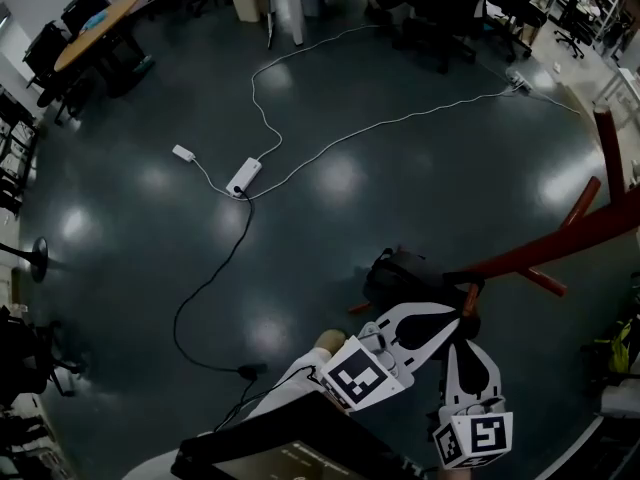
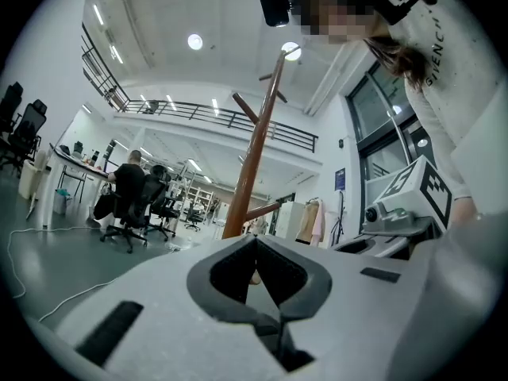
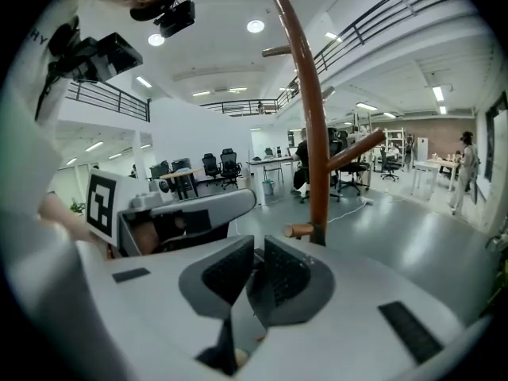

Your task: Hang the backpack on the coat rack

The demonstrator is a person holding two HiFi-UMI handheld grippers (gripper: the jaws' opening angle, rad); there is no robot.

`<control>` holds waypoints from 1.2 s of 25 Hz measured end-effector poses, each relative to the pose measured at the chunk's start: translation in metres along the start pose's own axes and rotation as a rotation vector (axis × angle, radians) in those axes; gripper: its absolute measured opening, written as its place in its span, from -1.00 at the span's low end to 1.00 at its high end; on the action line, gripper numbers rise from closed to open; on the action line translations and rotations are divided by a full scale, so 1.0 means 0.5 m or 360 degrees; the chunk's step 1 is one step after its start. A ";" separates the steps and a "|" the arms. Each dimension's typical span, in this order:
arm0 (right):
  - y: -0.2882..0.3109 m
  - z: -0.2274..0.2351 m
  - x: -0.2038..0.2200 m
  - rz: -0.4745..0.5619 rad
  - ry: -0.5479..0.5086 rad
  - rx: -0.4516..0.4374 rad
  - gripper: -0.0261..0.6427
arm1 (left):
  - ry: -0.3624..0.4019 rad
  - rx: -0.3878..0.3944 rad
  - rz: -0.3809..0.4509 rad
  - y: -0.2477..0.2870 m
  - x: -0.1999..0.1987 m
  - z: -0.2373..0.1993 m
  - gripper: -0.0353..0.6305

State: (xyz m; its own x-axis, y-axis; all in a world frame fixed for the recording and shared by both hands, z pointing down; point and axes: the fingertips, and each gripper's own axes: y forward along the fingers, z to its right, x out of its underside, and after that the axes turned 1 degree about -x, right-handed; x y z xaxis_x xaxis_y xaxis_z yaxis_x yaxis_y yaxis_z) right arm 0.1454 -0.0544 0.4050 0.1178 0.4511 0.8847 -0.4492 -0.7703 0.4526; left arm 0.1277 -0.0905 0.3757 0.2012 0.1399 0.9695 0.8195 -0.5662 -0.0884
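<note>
The black backpack (image 1: pixel 400 271) sits low at the foot of the red-brown coat rack (image 1: pixel 560 243), and neither gripper view shows it. The rack's pole (image 2: pixel 254 157) (image 3: pixel 312 133) rises right ahead of both grippers. A short low peg (image 3: pixel 298 230) (image 1: pixel 468 296) sticks out just beyond the jaws. My left gripper (image 1: pixel 452 315) (image 2: pixel 255 243) is shut, its pads meeting at the tips with nothing between them. My right gripper (image 1: pixel 466 346) (image 3: pixel 255 248) is beside it, pads nearly parallel and shut on a thin dark strip that looks like a backpack strap.
A white power strip (image 1: pixel 243 178) with white and black cables lies across the dark floor. Desks and office chairs (image 1: pixel 95 23) stand at the far left. A person sits at a desk (image 2: pixel 127 185). Clothes (image 2: pixel 311 221) hang near the window wall.
</note>
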 end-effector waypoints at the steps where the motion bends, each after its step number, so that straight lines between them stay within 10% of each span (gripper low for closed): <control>1: -0.004 -0.007 -0.010 0.0005 -0.0015 -0.0007 -0.78 | -0.0005 0.0004 0.0005 -0.001 -0.017 0.002 -0.87; 30: -0.102 -0.077 -0.158 0.0178 -0.0079 0.0024 -0.85 | -0.0043 0.0037 0.0085 -0.068 -0.188 0.016 -0.87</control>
State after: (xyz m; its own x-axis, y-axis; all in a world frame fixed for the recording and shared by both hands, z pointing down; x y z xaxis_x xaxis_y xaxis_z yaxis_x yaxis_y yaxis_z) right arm 0.1249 -0.0332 0.3077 0.1114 0.3395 0.9340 -0.4488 -0.8214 0.3521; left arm 0.0853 -0.0778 0.2855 0.2592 0.1317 0.9568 0.8193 -0.5546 -0.1457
